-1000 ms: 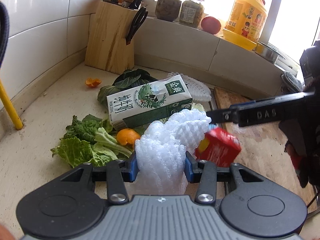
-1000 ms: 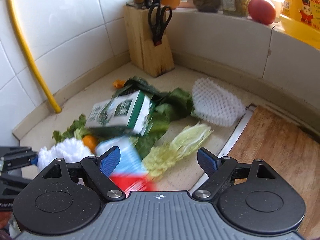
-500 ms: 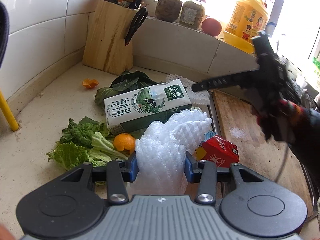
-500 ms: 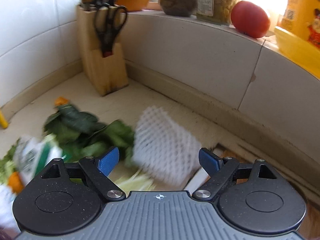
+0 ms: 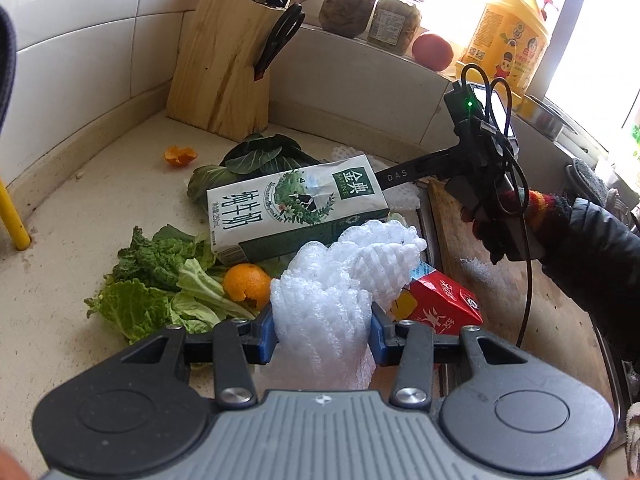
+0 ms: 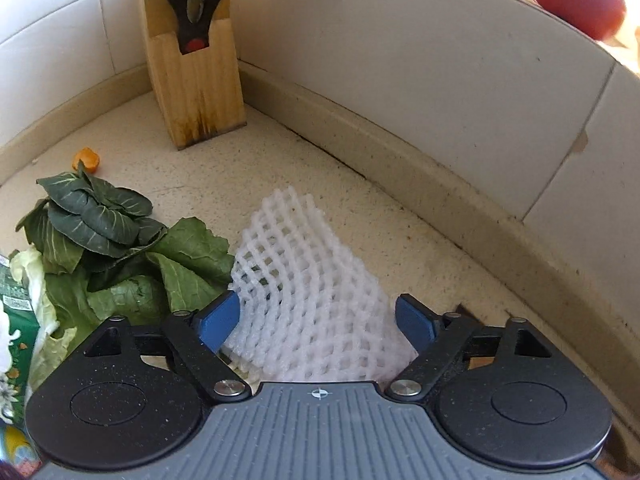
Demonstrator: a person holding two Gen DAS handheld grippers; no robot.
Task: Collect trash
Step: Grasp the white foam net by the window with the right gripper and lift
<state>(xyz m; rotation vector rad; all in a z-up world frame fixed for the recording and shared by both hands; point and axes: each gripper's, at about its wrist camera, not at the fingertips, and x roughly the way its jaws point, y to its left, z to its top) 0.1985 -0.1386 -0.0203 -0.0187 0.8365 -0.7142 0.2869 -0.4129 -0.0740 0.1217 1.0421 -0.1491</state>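
Milk carton (image 5: 296,208) at bench (image 5: 100,200) centre, lying on leaves (image 5: 160,280). Knife block (image 5: 224,64) at 11 o'clock (back corner). Orange (image 5: 246,284) at 7 o'clock of carton. Small carton (image 5: 440,304) at 4 o'clock. Foam net (image 6: 304,280) behind carton.

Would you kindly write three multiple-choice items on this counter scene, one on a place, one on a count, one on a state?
1. Where is the knife block?
A. in the counter's back corner
B. on the cutting board
C. on the windowsill

2. How many glass jars stand on the sill?
A. one
B. two
C. four

3. What is the left gripper doing?
A. hanging open and empty
B. shut on a milk carton
C. shut on a white foam net

Answers:
1 A, it stands where the tiled walls meet.
2 B, two lidded jars sit side by side left of the red fruit.
3 C, both blue pads press the net.
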